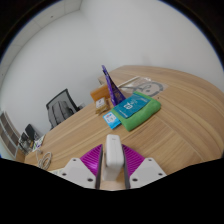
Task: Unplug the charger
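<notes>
My gripper (113, 165) is shut on a white charger (113, 156), a rounded white block that stands upright between the two purple pads (94, 158). Both pads press against its sides. I hold it above a round wooden table (170, 120). No socket or cable shows at the charger.
Beyond the fingers on the table lie a green box with a blue top (138, 108), a small blue item (113, 121), a purple cone-shaped thing (112, 85), an orange-brown box (99, 96) and a grey tray (143, 87). Black chairs (62, 106) stand at the left.
</notes>
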`<state>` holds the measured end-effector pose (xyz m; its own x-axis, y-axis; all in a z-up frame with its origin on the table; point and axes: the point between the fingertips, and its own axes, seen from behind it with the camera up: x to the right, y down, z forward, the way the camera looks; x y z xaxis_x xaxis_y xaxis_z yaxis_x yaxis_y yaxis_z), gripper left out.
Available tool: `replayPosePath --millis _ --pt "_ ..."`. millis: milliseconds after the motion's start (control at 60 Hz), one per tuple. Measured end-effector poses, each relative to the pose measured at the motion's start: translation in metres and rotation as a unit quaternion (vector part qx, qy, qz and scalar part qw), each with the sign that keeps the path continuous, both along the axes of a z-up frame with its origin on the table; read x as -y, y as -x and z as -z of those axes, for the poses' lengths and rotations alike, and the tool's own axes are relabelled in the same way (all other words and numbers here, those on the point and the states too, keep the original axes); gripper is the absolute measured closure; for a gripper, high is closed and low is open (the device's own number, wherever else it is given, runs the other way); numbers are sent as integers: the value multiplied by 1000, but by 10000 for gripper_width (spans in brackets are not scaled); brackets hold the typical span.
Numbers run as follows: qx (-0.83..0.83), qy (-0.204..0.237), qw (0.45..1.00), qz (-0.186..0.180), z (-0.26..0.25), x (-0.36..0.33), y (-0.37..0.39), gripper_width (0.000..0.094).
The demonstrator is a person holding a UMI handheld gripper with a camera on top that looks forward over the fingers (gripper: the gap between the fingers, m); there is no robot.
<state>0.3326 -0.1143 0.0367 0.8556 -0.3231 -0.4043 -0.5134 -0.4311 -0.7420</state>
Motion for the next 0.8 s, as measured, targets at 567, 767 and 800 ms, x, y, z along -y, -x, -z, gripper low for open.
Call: replayPosePath --millis 567,767,800 --pt "210 83 974 12 -85 102 -2 78" --pt "261 66 963 32 -169 190 64 72" --pt "263 67 962 30 -178 205 78 72"
